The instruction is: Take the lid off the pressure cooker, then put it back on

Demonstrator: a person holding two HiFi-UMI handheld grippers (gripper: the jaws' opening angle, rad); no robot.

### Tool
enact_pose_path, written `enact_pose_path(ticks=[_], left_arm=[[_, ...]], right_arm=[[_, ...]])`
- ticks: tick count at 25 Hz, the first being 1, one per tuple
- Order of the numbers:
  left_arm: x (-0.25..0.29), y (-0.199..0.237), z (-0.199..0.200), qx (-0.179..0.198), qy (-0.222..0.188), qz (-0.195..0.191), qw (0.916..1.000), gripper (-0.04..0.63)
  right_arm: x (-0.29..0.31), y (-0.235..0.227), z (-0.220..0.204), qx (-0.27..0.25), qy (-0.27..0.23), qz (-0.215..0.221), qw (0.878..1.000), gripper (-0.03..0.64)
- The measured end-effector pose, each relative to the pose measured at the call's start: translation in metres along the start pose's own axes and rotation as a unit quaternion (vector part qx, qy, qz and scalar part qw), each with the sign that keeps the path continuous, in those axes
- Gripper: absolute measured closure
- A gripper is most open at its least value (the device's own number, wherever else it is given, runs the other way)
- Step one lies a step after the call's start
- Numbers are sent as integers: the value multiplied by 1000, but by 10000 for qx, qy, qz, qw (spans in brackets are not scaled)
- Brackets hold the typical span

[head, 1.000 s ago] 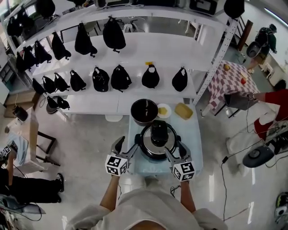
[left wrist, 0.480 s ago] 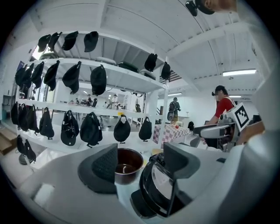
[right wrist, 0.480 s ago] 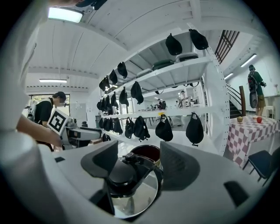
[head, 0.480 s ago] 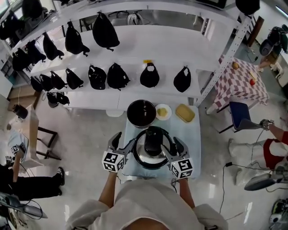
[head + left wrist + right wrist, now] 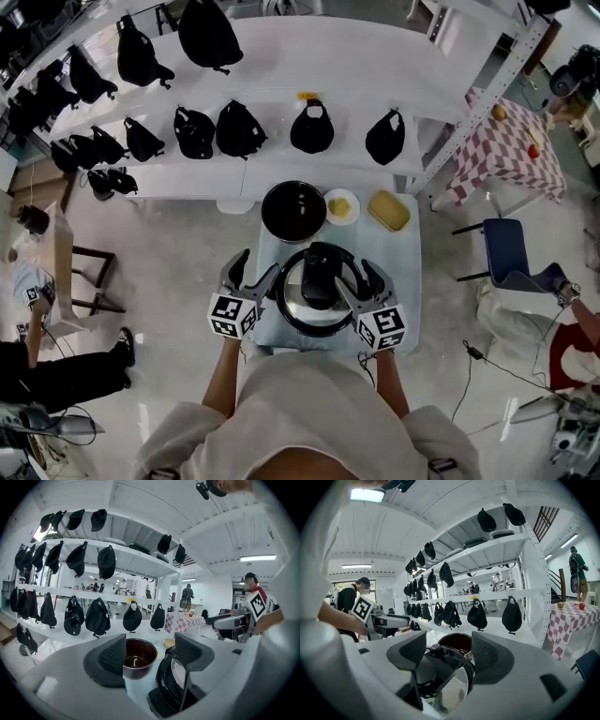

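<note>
Steel lid (image 5: 302,298) (black handle) atop black pressure cooker (image 5: 320,331).

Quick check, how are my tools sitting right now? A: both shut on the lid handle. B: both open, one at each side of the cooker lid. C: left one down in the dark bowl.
B: the left tool and right tool both show jaws apart, flanking the lid.

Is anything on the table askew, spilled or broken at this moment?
Nothing stands out. The lid sits centred on the pressure cooker, the dark pot behind it stands upright, and nothing is spilled on the table. The left gripper and right gripper are open beside the cooker.
</note>
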State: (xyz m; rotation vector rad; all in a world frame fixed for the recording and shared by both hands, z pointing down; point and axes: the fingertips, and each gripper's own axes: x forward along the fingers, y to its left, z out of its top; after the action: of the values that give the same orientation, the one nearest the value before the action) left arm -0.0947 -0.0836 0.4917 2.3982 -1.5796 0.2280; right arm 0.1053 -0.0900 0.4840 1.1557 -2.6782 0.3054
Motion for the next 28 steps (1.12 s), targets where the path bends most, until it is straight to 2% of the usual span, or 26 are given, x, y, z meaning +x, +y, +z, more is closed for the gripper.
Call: enact_pose_path(ticks=[10, 18, 24, 28], left_arm=[[6, 27, -1, 129, 10, -766, 9970, 287], [5, 50, 3, 131, -44, -1170, 9930, 287], [8, 59, 3, 162, -29, -1376, 9903, 287], [10, 63, 3, 171, -29, -1462, 9891, 287]], right_arm=[[23, 33, -5, 55, 80, -476, 9988, 330], [34, 57, -3, 79, 171, -756, 9970, 330], [40, 70, -5, -410, 532, -456, 9967, 330], [40, 81, -13, -1022, 1019, -28, 9895, 330]])
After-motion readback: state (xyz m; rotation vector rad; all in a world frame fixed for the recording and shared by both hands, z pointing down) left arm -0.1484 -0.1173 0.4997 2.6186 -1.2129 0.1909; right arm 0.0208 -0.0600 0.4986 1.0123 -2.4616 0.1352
